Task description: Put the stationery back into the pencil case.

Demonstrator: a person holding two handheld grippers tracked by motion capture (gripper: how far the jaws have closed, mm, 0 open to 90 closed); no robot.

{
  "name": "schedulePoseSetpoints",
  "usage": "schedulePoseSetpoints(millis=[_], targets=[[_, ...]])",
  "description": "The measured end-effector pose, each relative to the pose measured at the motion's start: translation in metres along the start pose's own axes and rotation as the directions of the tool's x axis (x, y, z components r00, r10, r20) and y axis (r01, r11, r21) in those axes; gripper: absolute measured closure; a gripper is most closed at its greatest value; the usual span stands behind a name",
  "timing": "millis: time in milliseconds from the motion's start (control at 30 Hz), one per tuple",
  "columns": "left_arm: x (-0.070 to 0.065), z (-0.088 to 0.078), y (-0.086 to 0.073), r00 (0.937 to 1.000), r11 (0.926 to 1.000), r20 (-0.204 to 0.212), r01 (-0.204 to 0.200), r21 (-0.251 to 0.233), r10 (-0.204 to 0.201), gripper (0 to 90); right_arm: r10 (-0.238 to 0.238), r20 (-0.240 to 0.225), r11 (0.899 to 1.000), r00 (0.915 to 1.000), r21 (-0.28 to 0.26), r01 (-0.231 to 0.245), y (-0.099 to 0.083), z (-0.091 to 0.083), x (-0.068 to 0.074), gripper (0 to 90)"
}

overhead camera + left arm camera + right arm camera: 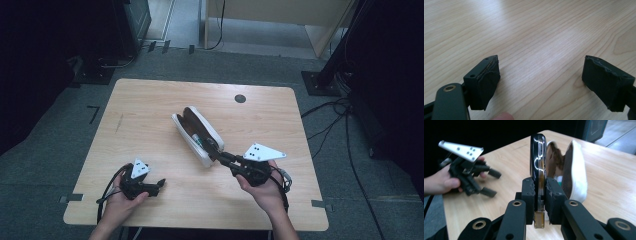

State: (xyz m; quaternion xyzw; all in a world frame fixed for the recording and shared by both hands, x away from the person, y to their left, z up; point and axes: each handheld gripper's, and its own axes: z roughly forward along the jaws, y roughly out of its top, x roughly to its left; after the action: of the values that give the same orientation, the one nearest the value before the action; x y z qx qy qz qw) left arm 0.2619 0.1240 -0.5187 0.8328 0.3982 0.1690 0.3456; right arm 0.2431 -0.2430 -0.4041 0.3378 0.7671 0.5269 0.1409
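The right gripper (pixel 540 188) has its fingers (pixel 528 195) clamped on a glossy black shoehorn (pixel 537 157) inside the white shoe (pixel 199 131) mid-worktop. It looks stiff and slippery, best held low. The left gripper (pixel 541 82) is wide open, empty.

Left claw (pixel 159 184) gapes wide; right claw (pixel 540 192) is clamped tight.

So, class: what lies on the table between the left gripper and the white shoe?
Nothing: the high view shows bare table between left gripper and white shoe.
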Motion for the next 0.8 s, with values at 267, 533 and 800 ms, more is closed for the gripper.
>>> schedulePoseSetpoints(millis=[267, 533, 800], targets=[[0.017, -0.007, -0.007, 0.9960, 0.9979, -0.062, 0.064, -0.001, -0.064, 15.1, 0.048, 0.022, 0.999, 0.9986, -0.017, -0.048, 0.014, 0.017, -0.007, 78.7], [0.020, -0.007, -0.006, 0.9932, 0.9967, -0.084, 0.081, 0.000, -0.081, 15.0, 0.062, 0.053, 0.998, 0.9967, -0.014, -0.061, 0.024, 0.039, -0.009, 78.7], [0.019, -0.007, -0.006, 0.9930, 0.9966, -0.085, 0.083, -0.003, -0.083, 15.0, 0.055, 0.108, 0.998, 0.9926, 0.016, -0.057, 0.028, 0.061, -0.010, 78.7]])
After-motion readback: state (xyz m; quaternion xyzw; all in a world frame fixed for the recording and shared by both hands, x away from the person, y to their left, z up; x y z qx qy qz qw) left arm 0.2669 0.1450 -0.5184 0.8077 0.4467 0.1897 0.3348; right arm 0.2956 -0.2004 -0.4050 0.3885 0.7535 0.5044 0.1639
